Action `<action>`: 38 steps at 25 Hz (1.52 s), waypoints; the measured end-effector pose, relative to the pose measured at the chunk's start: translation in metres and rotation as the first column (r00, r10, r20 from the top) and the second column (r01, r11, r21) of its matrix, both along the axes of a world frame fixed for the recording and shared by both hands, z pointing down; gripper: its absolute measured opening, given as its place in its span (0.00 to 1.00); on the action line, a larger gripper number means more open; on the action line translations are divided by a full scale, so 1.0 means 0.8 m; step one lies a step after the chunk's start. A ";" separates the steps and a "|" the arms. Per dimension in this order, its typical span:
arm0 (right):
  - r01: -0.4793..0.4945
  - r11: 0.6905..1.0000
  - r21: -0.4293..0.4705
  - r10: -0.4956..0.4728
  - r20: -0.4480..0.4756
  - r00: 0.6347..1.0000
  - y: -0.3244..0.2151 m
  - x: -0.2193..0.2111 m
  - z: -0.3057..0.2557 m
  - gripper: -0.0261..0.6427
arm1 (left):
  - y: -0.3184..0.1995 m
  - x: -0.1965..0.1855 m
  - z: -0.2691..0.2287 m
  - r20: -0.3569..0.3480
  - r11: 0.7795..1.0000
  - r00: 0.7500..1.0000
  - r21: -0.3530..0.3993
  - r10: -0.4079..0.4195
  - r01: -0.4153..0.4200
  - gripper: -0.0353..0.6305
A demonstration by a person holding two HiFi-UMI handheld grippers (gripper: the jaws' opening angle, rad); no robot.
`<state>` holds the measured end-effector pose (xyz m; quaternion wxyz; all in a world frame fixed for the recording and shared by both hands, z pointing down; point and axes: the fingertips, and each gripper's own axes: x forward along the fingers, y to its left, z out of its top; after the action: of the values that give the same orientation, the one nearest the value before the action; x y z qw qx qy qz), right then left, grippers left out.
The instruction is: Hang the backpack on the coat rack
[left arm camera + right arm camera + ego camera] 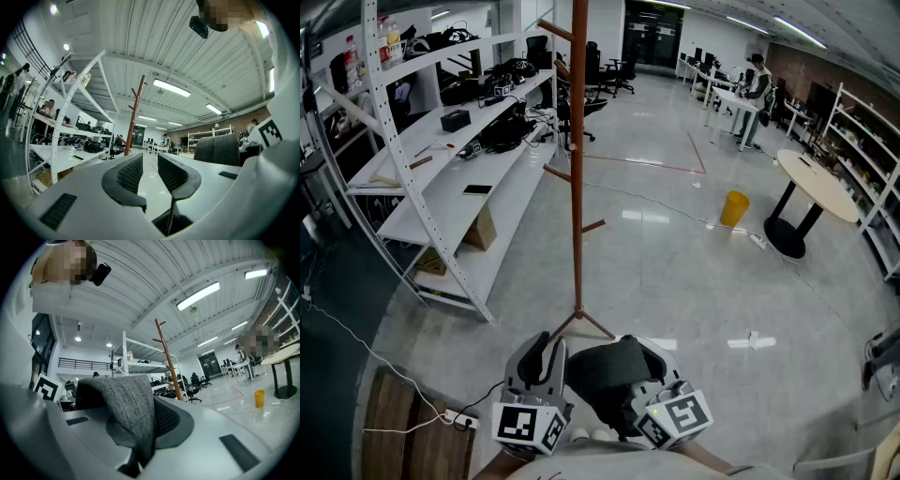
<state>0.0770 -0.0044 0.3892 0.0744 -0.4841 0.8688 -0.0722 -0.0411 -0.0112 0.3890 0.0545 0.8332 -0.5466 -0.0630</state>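
Note:
A brown wooden coat rack point(577, 169) with short pegs stands on the pale floor ahead of me. Below it, close to my body, hangs the dark grey backpack point(614, 375). My right gripper point(642, 394) is shut on the bag's grey fabric point(124, 404), which drapes over and between its jaws point(145, 423). My left gripper point(547, 354) is beside the bag on its left, its jaws point(150, 171) slightly apart with nothing between them. The left gripper view shows the rack point(133, 115) ahead and the backpack point(218, 149) off to the right. In the right gripper view the rack point(168, 355) rises behind the fabric.
White metal shelving point(441, 159) loaded with gear runs along the left. A round table point(814, 183) and a yellow bin point(734, 208) stand to the right. A person point(757, 84) is at the far desks. A power strip and cable point(455, 419) lie near my feet.

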 end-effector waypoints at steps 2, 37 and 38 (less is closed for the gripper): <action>0.004 1.000 0.000 -0.004 -0.007 1.000 0.001 0.000 0.001 0.08 | 0.001 0.001 0.000 0.000 1.000 1.000 0.002 0.004 -0.004 0.22; 0.076 0.997 0.030 -0.076 -0.015 0.997 -0.020 0.007 -0.022 0.08 | -0.007 0.006 -0.011 -0.023 0.995 0.995 0.024 -0.098 0.099 0.22; 0.077 0.997 0.030 -0.076 -0.013 0.997 -0.023 0.007 -0.022 0.08 | -0.009 0.005 -0.010 -0.023 0.995 0.995 0.023 -0.098 0.099 0.22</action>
<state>0.0825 -0.0228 0.3716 0.0736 -0.4498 0.8882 -0.0588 -0.0367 -0.0186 0.3807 0.0473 0.8051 -0.5857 -0.0812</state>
